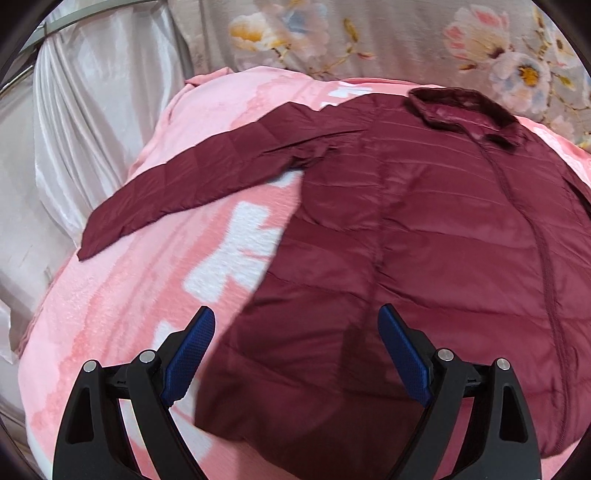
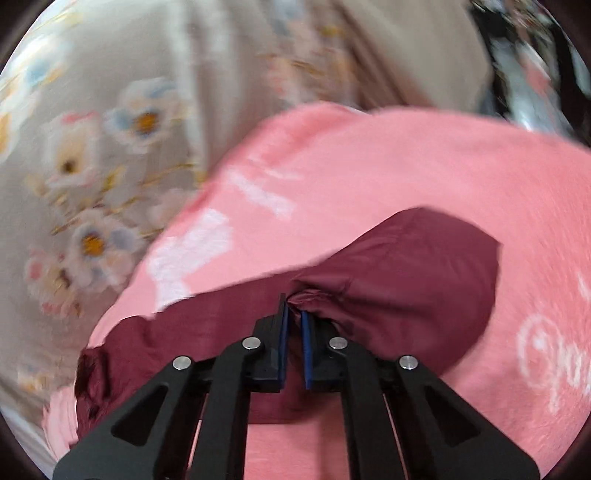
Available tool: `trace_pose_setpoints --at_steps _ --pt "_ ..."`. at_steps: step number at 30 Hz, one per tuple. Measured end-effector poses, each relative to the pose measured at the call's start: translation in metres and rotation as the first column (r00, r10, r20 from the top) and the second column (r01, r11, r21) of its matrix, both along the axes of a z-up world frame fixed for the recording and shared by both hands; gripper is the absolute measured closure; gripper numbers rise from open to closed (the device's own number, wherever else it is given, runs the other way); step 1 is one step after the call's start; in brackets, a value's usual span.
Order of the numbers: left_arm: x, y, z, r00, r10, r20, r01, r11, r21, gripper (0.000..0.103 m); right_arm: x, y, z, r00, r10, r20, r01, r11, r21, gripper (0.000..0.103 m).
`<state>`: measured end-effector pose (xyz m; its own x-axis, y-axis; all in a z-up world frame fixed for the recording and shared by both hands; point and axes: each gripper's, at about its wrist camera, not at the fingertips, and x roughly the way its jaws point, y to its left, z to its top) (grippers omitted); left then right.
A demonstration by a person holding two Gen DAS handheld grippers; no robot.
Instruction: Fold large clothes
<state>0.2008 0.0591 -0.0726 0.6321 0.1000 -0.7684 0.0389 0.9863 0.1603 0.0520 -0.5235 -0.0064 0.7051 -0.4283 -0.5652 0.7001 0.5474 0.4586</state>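
Note:
A maroon quilted jacket (image 1: 424, 229) lies flat on a pink blanket (image 1: 122, 314), collar (image 1: 465, 110) at the far side, one sleeve (image 1: 192, 177) stretched out to the left. My left gripper (image 1: 295, 328) is open and empty, hovering over the jacket's lower left hem. In the right wrist view, my right gripper (image 2: 294, 306) is shut on a pinched fold of the jacket's sleeve (image 2: 406, 280), which bunches at the pads and drapes to the right over the pink blanket (image 2: 369, 177).
A beige floral sheet (image 1: 369, 33) covers the far side; it also shows in the right wrist view (image 2: 92, 147). A white satin curtain (image 1: 92, 110) hangs at the left. Dark blurred items (image 2: 528, 74) sit at the far right.

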Motion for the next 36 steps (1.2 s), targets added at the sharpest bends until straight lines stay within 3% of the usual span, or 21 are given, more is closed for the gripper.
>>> trace_pose_setpoints --at_steps 3,5,7,8,9,11,15,16,17,19,22,27,32,34,36 --pt "0.009 0.011 0.001 0.999 0.034 0.003 -0.034 0.999 0.001 0.015 0.059 0.066 0.041 0.975 0.223 0.022 -0.218 0.967 -0.129 0.098" --pt "0.015 0.018 0.001 0.998 0.056 -0.002 -0.056 0.998 -0.012 0.015 0.097 0.119 0.058 0.926 0.378 0.011 -0.368 0.908 -0.2 0.098" --pt "0.018 0.024 0.0 0.997 0.07 -0.008 -0.071 0.997 -0.025 0.015 0.14 0.185 0.063 0.835 0.55 -0.015 -0.537 0.808 -0.242 0.098" --pt "0.02 0.026 0.0 0.997 0.074 -0.011 -0.075 0.997 -0.034 0.015 0.15 0.202 0.062 0.808 0.588 -0.024 -0.575 0.781 -0.243 0.098" --pt "0.021 0.028 -0.001 0.997 0.077 -0.014 -0.078 0.996 -0.039 0.015 0.17 0.236 0.054 0.751 0.659 -0.042 -0.648 0.724 -0.237 0.098" --pt "0.024 0.033 -0.002 0.996 0.08 -0.025 -0.081 0.995 -0.056 0.015 0.193 0.281 0.037 0.669 0.739 -0.075 -0.734 0.643 -0.219 0.098" --pt "0.027 0.039 0.0 0.997 0.075 -0.033 -0.078 0.993 -0.094 0.015 0.205 0.346 0.003 0.559 0.818 -0.137 -0.826 0.533 -0.184 0.094" --pt "0.029 0.039 0.001 0.997 0.072 -0.031 -0.074 0.992 -0.102 0.015 0.204 0.355 -0.001 0.538 0.832 -0.137 -0.84 0.515 -0.171 0.091" --pt "0.032 0.039 0.004 0.998 0.064 -0.028 -0.067 0.991 -0.115 0.015 0.2 0.361 -0.002 0.531 0.837 -0.134 -0.844 0.508 -0.169 0.081" --pt "0.036 0.037 0.009 0.998 0.052 -0.023 -0.055 0.989 -0.138 0.015 0.186 0.361 0.002 0.535 0.838 -0.108 -0.839 0.512 -0.183 0.061" --pt "0.045 0.027 0.021 1.0 0.021 -0.006 -0.022 0.981 -0.193 0.015 0.173 0.347 0.01 0.574 0.814 -0.082 -0.81 0.552 -0.197 0.057" --pt "0.075 -0.006 0.027 0.995 -0.086 -0.053 0.064 0.94 -0.334 0.015 0.154 0.282 0.011 0.715 0.695 -0.079 -0.697 0.697 -0.171 0.048" --pt "0.116 -0.033 0.004 0.974 -0.139 -0.176 0.039 0.878 -0.477 0.015 0.13 0.175 -0.029 0.865 0.498 -0.052 -0.498 0.867 0.018 0.047" --pt "0.124 -0.037 -0.002 0.972 -0.132 -0.196 0.013 0.858 -0.514 0.015 0.125 0.145 -0.046 0.901 0.433 -0.038 -0.428 0.898 0.099 0.045" --pt "0.132 -0.041 -0.006 0.969 -0.126 -0.211 -0.011 0.835 -0.55 0.015 0.125 0.115 -0.063 0.921 0.389 -0.01 -0.38 0.903 0.199 0.045"
